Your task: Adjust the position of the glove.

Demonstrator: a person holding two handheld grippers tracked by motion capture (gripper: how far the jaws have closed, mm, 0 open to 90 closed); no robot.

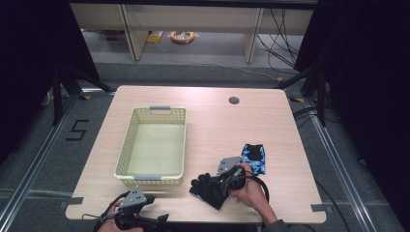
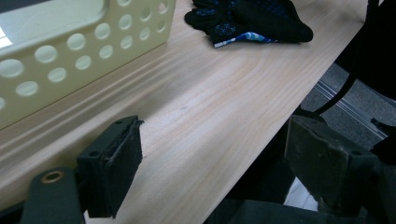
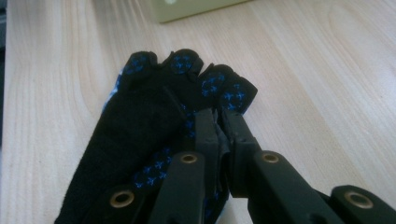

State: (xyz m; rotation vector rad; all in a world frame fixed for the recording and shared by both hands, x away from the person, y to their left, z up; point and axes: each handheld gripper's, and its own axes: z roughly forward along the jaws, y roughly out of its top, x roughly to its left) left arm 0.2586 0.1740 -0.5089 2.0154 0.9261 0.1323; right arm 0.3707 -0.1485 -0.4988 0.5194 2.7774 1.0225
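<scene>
Left gripper (image 1: 145,220) idles at the near table edge, jaws spread, empty. Right gripper (image 3: 222,123) pinches a thin fold of the black glove (image 3: 154,126) at near centre; the fabric could slip out on lifting. A second glove (image 1: 255,158) lies just right. The basket (image 1: 126,145) sits far-left, open, its approach unobstructed.

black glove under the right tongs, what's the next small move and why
Probably lift the black glove straight up off the table. The right tongs look shut on its fabric, but it lies flat on the wood. The basket sits to its left, a likely drop spot once it's raised. The left tongs are open and idle.
</scene>
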